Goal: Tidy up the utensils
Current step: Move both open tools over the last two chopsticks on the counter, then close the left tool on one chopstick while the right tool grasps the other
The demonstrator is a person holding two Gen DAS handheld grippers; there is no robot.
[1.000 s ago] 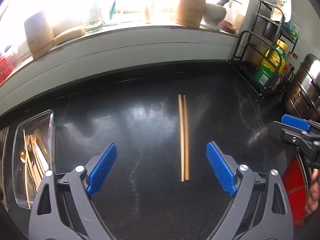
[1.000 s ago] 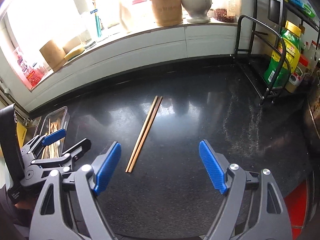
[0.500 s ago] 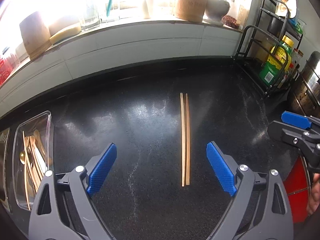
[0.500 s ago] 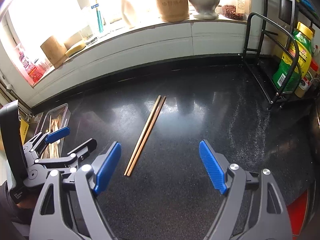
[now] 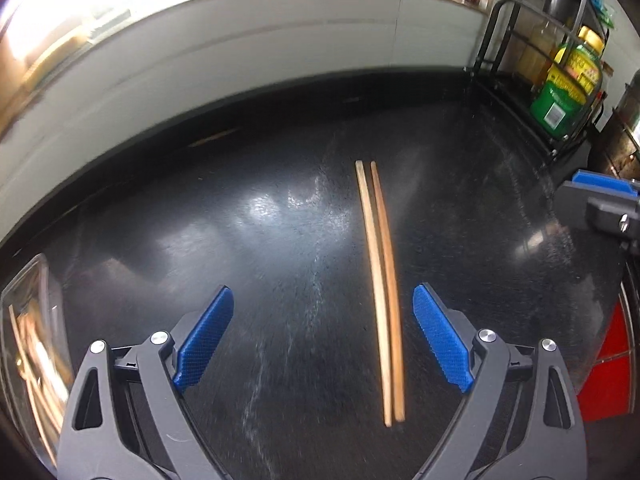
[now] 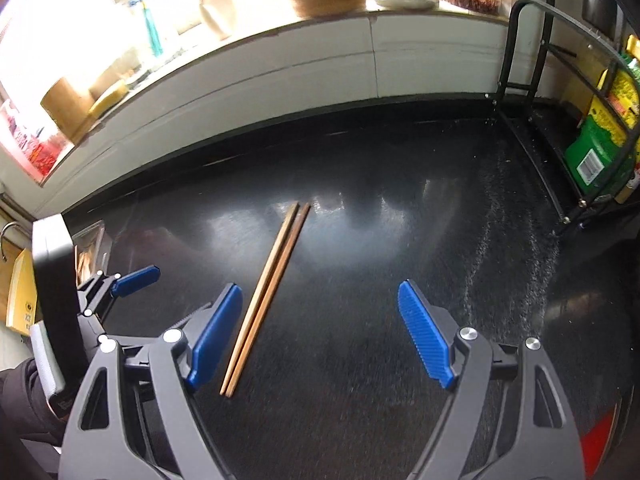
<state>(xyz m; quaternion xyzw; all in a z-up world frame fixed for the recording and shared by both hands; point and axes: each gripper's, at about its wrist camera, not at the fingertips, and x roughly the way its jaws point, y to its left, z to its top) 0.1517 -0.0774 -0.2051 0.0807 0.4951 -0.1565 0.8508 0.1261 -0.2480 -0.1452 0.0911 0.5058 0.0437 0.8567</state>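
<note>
Pair of long, thin, light-brown wooden chopsticks (image 5: 380, 292) lay flat on the glossy black stone tabletop (image 5: 260, 240), side by side and touching or nearly so along their length, well apart from everything else. Judged to be the item left to sort.

Left hand-held gripper (image 5: 324, 338): blue pads spread wide, nothing between them in contact. Chopsticks sat inside the gap, close to the right-hand pad (image 5: 442, 346) and not centred. Judgement: the gripper was lined up along the sticks so both could be pinched across their width together; it needs a small shift to the right before closing, or the pair may roll or splay.

Right hand-held gripper (image 6: 320, 336): also spread, empty. In its view the chopsticks (image 6: 266, 300) ran diagonally, near ends just beside its left pad (image 6: 216, 338). Which gripper would take them could not be told.

Clear plastic rectangular tray (image 5: 28, 344) stood at the far left edge of the left view, already holding wooden and gold-coloured utensils; contents blurred. Judged the likely destination, since like items were grouped there.

Risk noted: thin sticks on a slick surface offer little height to grip.
</note>
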